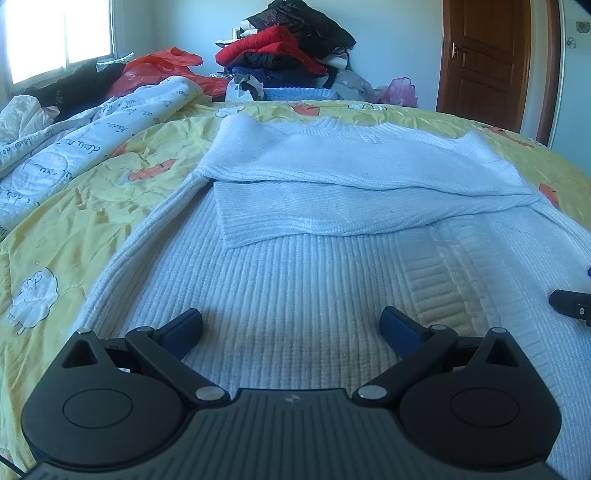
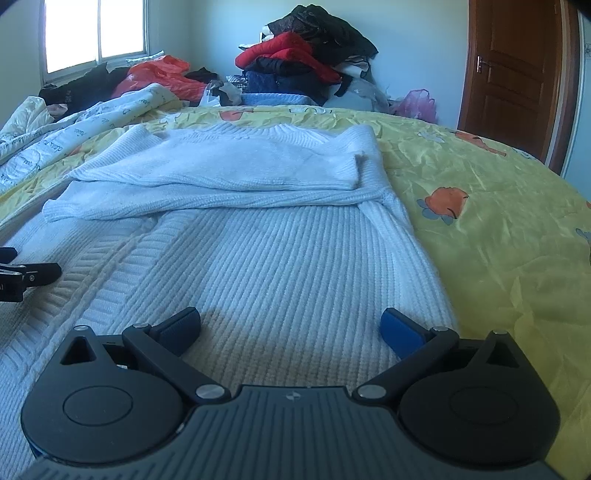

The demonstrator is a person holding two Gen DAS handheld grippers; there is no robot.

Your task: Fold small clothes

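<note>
— So where was the white knit sweater (image 1: 295, 258)?

— It lay flat on the yellow bedspread (image 1: 74, 206) with the little sheep and orange pictures. Both sleeves (image 1: 332, 214) were folded across its far part, one on top of the other.

— And the tongs?

— The left gripper (image 1: 291, 325) was low over the near part of the sweater, with its blue fingers (image 1: 399, 328) wide apart and nothing between them. The right gripper (image 2: 291, 325) was the same, spread wide and empty, near the sweater's right edge. Each one peeked into the other's view from the side.

— What else was around?

— A white quilt with writing (image 1: 55, 147) was bunched up on the left. Farther back sat a pile of red and black clothes (image 1: 291, 48), an orange bag (image 1: 159, 66), a bright window (image 1: 59, 33) and a brown door (image 1: 484, 55).
</note>
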